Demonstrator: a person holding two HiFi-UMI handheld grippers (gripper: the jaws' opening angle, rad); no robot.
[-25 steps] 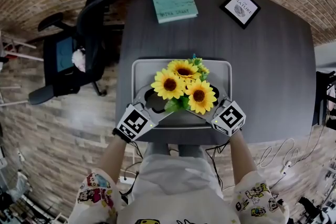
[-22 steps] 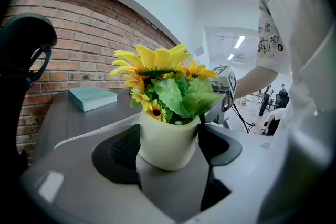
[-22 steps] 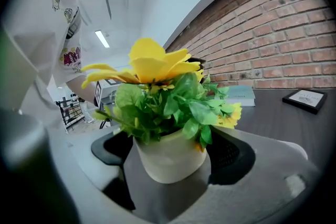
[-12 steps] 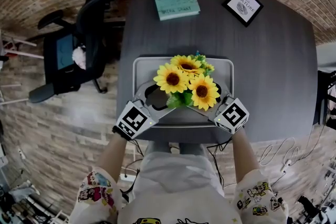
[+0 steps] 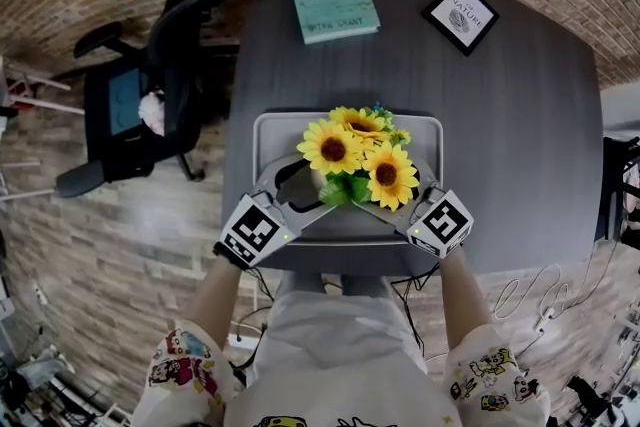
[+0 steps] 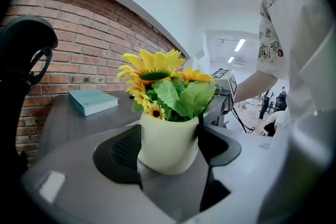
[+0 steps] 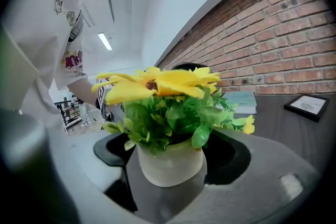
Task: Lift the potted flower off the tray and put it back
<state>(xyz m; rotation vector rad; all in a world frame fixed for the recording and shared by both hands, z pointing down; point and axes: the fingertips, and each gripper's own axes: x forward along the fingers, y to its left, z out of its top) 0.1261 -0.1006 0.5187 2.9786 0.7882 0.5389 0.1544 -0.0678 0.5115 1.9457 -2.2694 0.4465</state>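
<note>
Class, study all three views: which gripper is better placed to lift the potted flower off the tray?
The right gripper, narrowly. The pot sits centred between both grippers' jaws, but the right jaws have just been closing around it, while the left gripper stands wide open.

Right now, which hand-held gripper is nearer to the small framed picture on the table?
Right. The right hand-held gripper reaches the flower pot from the side toward the framed picture; the left hand-held gripper reaches it from the opposite side, farther away.
</note>
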